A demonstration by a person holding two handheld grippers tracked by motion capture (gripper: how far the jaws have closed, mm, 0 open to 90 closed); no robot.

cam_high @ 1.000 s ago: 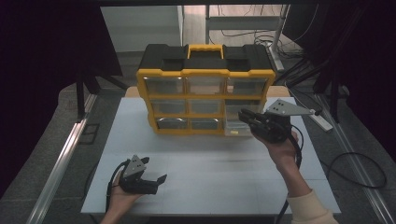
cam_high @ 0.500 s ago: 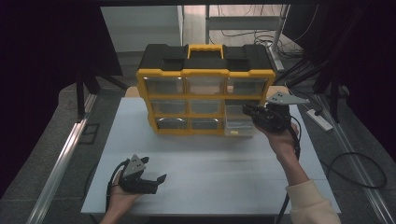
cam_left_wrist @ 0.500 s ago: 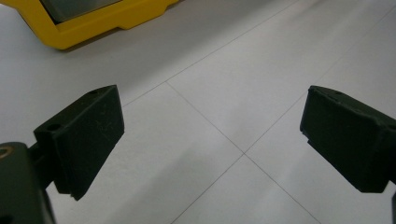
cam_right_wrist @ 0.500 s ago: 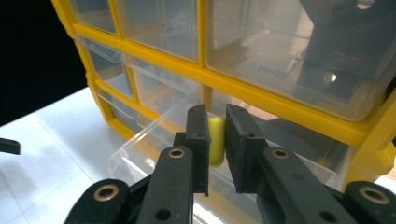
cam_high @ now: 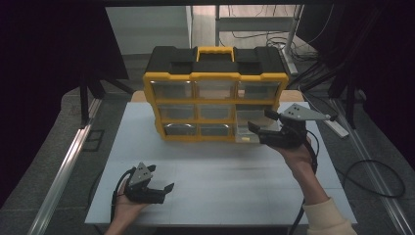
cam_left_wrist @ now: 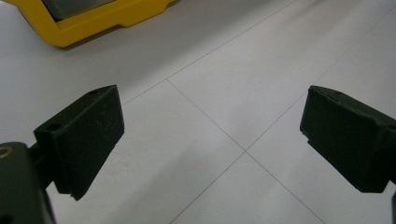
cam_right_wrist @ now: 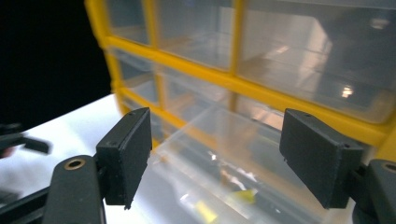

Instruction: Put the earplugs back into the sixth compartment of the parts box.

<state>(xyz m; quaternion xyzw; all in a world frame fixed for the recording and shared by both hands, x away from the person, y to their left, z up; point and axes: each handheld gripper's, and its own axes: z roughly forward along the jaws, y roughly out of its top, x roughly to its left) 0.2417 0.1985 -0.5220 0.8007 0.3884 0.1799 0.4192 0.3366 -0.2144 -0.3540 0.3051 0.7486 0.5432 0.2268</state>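
Observation:
A yellow and black organizer cabinet [cam_high: 215, 78] with clear drawers stands at the back of the white table [cam_high: 220, 166]. Its bottom right drawer [cam_high: 243, 131] is pulled out a little, with small yellow bits [cam_right_wrist: 205, 212] inside. My right gripper [cam_high: 258, 119] hovers at that drawer. Its jaws have just been opening and now stand wide either side of the drawer's front [cam_right_wrist: 219, 182], pads off it. My left gripper [cam_high: 161, 177] rests at the table's front left, open over bare tabletop [cam_left_wrist: 210, 135].
The cabinet's bottom corner [cam_left_wrist: 84, 23] lies ahead of the left gripper. A power strip [cam_high: 337, 128] and cables lie on the floor to the right of the table. Metal rails run along the floor at the left [cam_high: 63, 171].
The right gripper's jaws have gone from shut to wide apart at the bottom right drawer, and the hand shifted slightly. The left gripper has stayed where it was.

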